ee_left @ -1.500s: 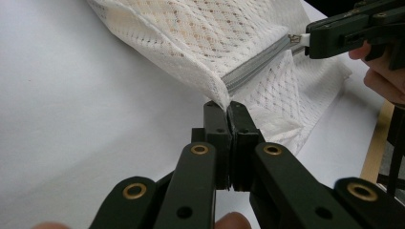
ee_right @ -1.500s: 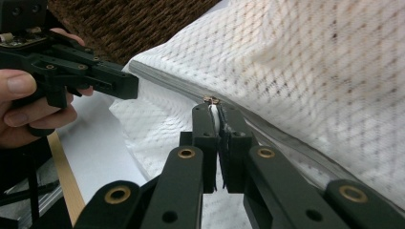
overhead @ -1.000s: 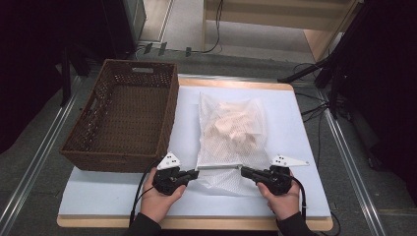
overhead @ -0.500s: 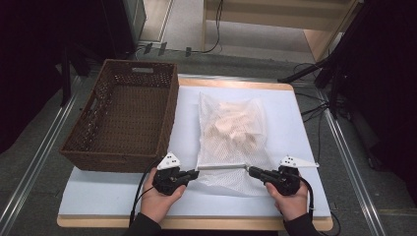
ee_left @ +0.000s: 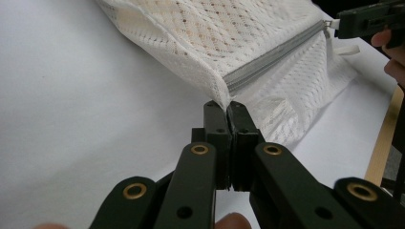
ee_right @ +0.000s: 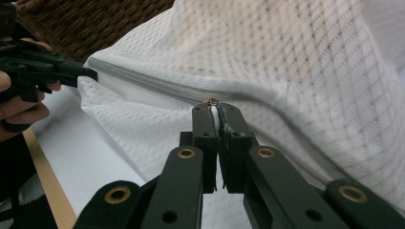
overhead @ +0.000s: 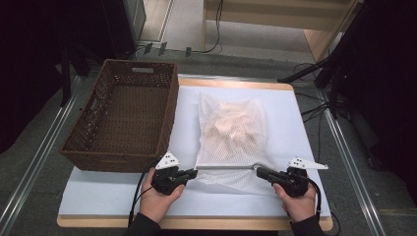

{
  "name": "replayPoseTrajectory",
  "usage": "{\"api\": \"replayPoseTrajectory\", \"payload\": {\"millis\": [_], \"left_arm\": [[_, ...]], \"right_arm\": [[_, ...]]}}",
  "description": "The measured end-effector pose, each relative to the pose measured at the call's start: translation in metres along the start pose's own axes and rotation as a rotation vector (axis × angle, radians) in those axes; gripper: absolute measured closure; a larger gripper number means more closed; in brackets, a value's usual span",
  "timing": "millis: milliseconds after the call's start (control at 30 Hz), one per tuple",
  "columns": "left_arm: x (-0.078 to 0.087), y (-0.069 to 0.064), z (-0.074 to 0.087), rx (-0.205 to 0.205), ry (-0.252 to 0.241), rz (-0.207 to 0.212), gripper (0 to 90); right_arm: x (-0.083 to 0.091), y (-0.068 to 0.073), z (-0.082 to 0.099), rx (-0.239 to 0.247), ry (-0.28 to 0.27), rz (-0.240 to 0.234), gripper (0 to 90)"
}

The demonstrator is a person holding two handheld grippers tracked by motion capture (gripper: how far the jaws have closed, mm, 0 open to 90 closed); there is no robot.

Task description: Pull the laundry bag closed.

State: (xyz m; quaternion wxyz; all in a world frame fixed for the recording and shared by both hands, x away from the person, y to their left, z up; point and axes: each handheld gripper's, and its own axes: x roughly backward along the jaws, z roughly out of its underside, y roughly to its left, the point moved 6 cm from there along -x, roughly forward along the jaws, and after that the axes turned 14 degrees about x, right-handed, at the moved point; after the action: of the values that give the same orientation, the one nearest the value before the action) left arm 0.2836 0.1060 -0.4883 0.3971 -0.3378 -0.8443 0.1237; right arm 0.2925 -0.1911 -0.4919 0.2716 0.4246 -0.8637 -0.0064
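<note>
Pinching the near left corner of the mesh bag (overhead: 231,130), my left gripper (overhead: 193,173) has its jaws pressed together on the cloth right at the end of the grey zipper (overhead: 226,167). In the left gripper view that corner of fabric disappears between the two black jaws (ee_left: 228,106), with no gap visible. My right gripper (overhead: 259,171) is closed too; in the right gripper view its jaws meet on the small metal zipper pull (ee_right: 211,101) and the white tab behind it.

On the high view, the bag lies on the white table (overhead: 108,191) a little right of centre, its long axis running from 6 o'clock to 12 o'clock. The zipper edge is the near, 6 o'clock end and runs crosswise from 9 to 3 o'clock between my two grippers, drawn fairly straight. Pale, peach-toned contents show through the mesh in the middle and far part of the bag; I cannot tell what they are. A flap of loose mesh spreads on the table just below the zipper line.

A brown wicker basket (overhead: 169,105) sits at 9 o'clock of the bag, its right wall just beside the bag's left edge, apparently not touching it. My left hand (overhead: 157,199) is close to the basket's near right corner. Cables lie on the floor beyond the table at 12 and 2 o'clock, well apart from the bag.
</note>
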Motion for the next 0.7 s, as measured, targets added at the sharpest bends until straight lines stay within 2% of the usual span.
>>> {"api": "replayPoseTrajectory", "payload": {"millis": [400,567,700], "left_arm": [[0.001,0.000,0.000,0.002,-0.001,0.001,88.9],[0.001,0.001,0.000,0.001,0.000,0.000,88.9],[0.002,0.003,0.000,0.005,-0.003,-0.001,88.9]], "right_arm": [[0.027,-0.023,0.009,-0.042,-0.019,0.053,87.4],[0.036,-0.031,0.013,-0.037,-0.016,0.087,87.4],[0.045,-0.039,0.016,-0.059,-0.022,0.101,87.4]]}}
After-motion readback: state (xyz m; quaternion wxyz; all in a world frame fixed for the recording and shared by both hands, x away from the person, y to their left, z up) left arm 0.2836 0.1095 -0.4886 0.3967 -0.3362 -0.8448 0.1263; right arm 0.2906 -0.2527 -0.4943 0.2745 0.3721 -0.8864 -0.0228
